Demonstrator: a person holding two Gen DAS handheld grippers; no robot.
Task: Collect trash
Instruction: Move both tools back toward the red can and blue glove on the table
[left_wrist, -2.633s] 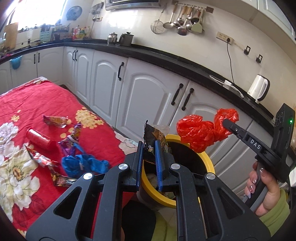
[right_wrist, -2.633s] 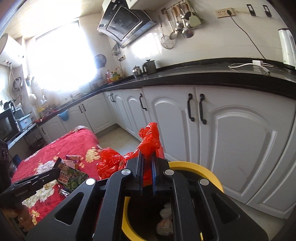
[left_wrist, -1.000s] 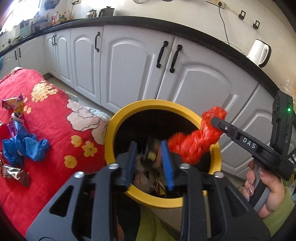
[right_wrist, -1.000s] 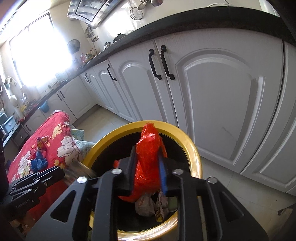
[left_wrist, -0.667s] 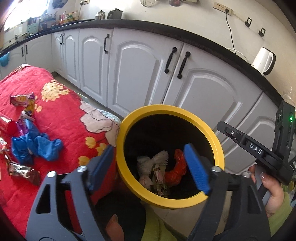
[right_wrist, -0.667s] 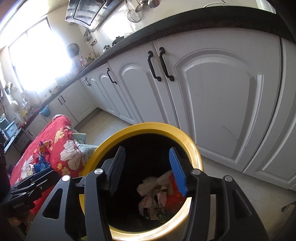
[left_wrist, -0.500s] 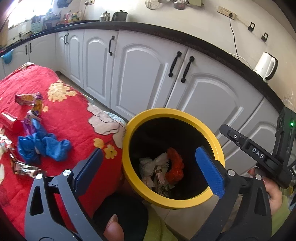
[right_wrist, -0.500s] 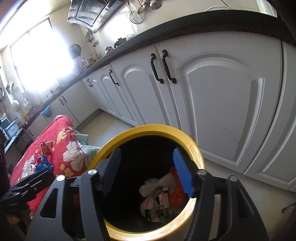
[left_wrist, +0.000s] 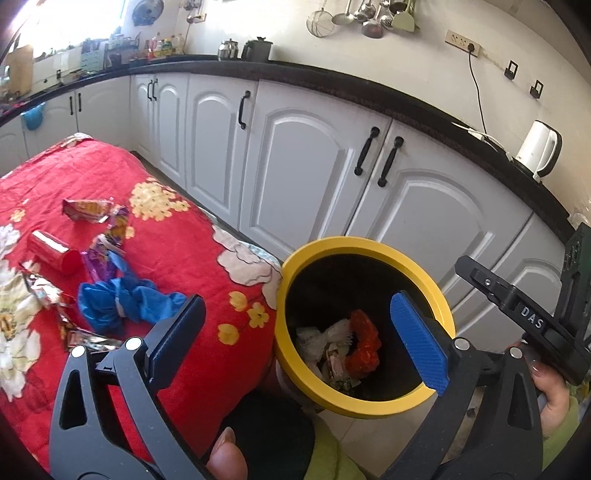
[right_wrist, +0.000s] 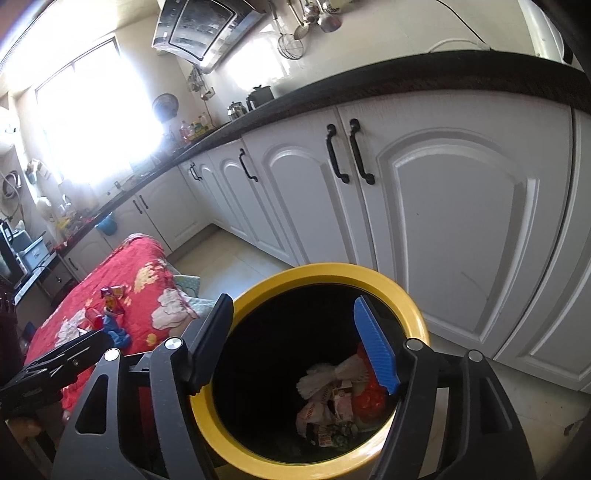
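A black bin with a yellow rim (left_wrist: 424, 273) (right_wrist: 413, 306) stands on the floor beside the table. Inside lie a red plastic bag (left_wrist: 364, 347) (right_wrist: 369, 400), crumpled white paper and wrappers. My left gripper (left_wrist: 295, 343) is wide open above the bin's left rim, nothing between its pads. My right gripper (right_wrist: 299, 343) hangs over the bin mouth, its jaws still opening, empty. On the red floral tablecloth (left_wrist: 177, 236) remain a blue plastic bag (left_wrist: 122, 299), a red cup (left_wrist: 53, 251) and several snack wrappers (left_wrist: 88, 208).
White cabinets (left_wrist: 303, 166) under a black countertop run behind the bin. A white kettle (left_wrist: 537, 151) stands on the counter at the right. Pale floor tiles (right_wrist: 229, 266) lie between table and cabinets. A hand (left_wrist: 550, 391) holds the right gripper's handle.
Both grippers opened and let the wrapper and the red bag drop into the bin. Both have since risen and drawn back from the bin mouth.
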